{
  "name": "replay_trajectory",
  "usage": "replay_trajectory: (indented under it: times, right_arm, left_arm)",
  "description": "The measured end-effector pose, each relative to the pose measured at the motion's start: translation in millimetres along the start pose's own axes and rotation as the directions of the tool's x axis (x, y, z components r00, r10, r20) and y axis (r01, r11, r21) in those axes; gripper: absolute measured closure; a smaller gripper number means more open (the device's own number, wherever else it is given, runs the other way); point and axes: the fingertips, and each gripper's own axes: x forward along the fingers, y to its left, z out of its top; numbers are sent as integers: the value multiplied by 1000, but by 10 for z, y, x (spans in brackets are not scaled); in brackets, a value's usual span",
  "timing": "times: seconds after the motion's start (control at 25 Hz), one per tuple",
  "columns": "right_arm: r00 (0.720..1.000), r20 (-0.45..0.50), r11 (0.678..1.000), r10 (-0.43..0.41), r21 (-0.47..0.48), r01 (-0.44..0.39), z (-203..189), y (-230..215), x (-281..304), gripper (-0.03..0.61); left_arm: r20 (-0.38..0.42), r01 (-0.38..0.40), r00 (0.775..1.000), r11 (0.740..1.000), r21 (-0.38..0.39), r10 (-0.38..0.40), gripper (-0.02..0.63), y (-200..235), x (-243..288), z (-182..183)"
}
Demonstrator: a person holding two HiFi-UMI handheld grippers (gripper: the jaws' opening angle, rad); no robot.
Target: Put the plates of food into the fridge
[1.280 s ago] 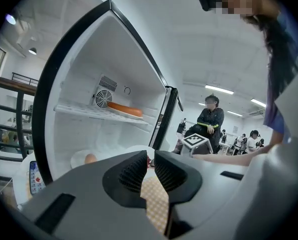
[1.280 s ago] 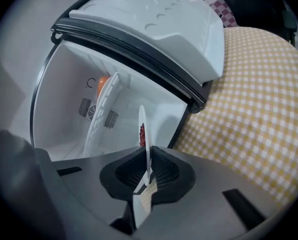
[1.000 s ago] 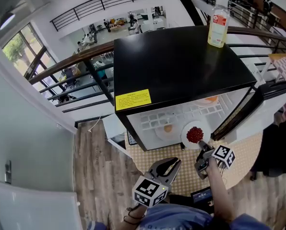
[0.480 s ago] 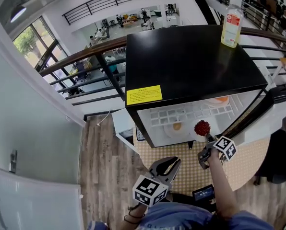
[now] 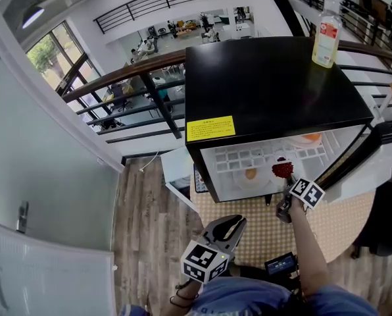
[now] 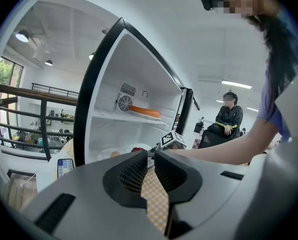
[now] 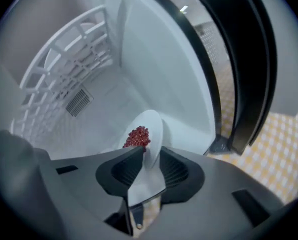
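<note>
A white plate of red berries (image 5: pixel 283 170) lies on the lower floor of the open fridge (image 5: pixel 268 78), at the right. My right gripper (image 5: pixel 287 183) reaches in at the plate's near rim. In the right gripper view the plate (image 7: pixel 151 129) stands edge-on between the pads of the right gripper (image 7: pixel 150 156), whose jaws are opening with gaps at both pads. A second plate with a brown morsel (image 5: pixel 250 174) lies to its left. An orange-food plate (image 5: pixel 306 138) sits on the upper shelf. My left gripper (image 5: pixel 234 221) hangs back, shut and empty, also seen as the left gripper (image 6: pixel 150 154).
The fridge door (image 5: pixel 354 157) swings open to the right, close to my right arm. A bottle (image 5: pixel 326 31) stands on the fridge top. A phone (image 5: pixel 279 264) lies on the checkered mat (image 5: pixel 262 226) below. A seated person (image 6: pixel 230 119) is behind the door.
My right gripper has carried the berry plate forward and down into the fridge's lower compartment. The left gripper has stayed where it was.
</note>
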Motion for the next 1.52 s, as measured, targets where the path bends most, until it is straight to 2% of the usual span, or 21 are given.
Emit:
replay_trajectory:
  times: [0.08, 0.12, 0.16, 0.24, 0.4, 0.6, 0.84, 1.0, 1.28, 1.44, 1.52]
  right_arm:
    - [998, -20, 983, -64, -173, 60, -3, -35, -1, 362]
    - [996, -20, 967, -89, -243, 81, 1, -42, -19, 330]
    - [994, -13, 952, -104, -291, 96, 12, -42, -45, 330]
    - [994, 4, 941, -105, -322, 101, 36, -22, -108, 330]
    - [998, 28, 954, -55, -295, 61, 57, 64, -275, 331]
    - [998, 41, 953, 48, -300, -33, 31, 323, -607, 336]
    - [973, 59, 947, 222, -251, -201, -198, 829, -1217, 464]
    - [951, 77, 944, 298, -171, -282, -478, 1161, -1626, 492]
    - [930, 95, 932, 355, -111, -344, -1072, 1561, -2095, 512]
    - [928, 111, 934, 356, -64, -350, -1428, 1653, -2337, 520]
    - [937, 111, 943, 331, -44, -329, -1606, 1643, -2445, 523]
  left_arm:
    - [0, -9, 1000, 1000, -4, 9, 565, 37, -39, -12]
    - [0, -13, 1000, 1000, -6, 13, 565, 55, -57, -15]
    - [1, -16, 1000, 1000, -8, 16, 565, 73, -73, -16]
    - [3, -19, 1000, 1000, -10, 19, 565, 108, -99, -18]
    - [6, -14, 1000, 1000, -11, 14, 565, 150, -134, -19]
    - [9, 9, 1000, 1000, -8, -9, 565, 172, -182, -27]
    - [11, 51, 999, 999, 0, -51, 565, 192, -299, -54]
    - [13, 82, 997, 997, 8, -82, 565, 230, -456, -80]
    - [-1, 150, 989, 988, 26, -150, 565, 312, -814, -223]
    - [-24, 220, 975, 975, 28, -219, 565, 278, -984, -374]
    - [-43, 254, 967, 967, 28, -253, 565, 256, -1038, -459]
